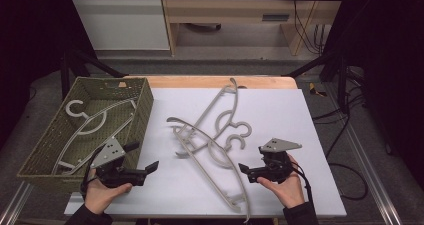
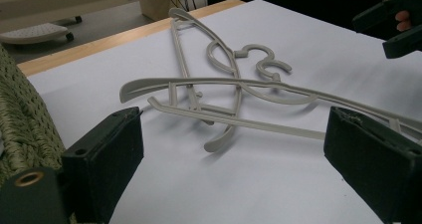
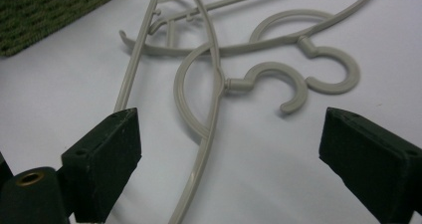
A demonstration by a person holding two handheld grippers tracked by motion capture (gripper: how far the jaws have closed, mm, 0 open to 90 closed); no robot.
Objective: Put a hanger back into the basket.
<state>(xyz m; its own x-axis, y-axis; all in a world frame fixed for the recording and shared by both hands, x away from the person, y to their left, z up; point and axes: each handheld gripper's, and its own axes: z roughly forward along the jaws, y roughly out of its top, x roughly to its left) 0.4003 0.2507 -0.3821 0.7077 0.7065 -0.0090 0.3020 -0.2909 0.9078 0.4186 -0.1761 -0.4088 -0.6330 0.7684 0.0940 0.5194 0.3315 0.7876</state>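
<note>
step: reaching for the two crossed grey hangers [image 1: 210,135] on the worktop [image 1: 300,135] | left hand-held gripper [image 1: 146,157]: jaws apart, empty | right hand-held gripper [image 1: 244,169]: jaws apart, empty | next: pinch one hanger, carry it to the green basket [image 1: 145,105], where one hanger already lies

My table [image 1: 300,135] wears a white sheet, its wooden edge showing at the far side. Two grey hangers [image 1: 210,140] lie crossed at its middle, and a green woven basket [image 1: 142,110] sits on its left edge.

Left gripper [image 1: 141,156] and right gripper [image 1: 248,171] are held low in each hand, jaws spread wide, empty, pointing toward each other.
</note>
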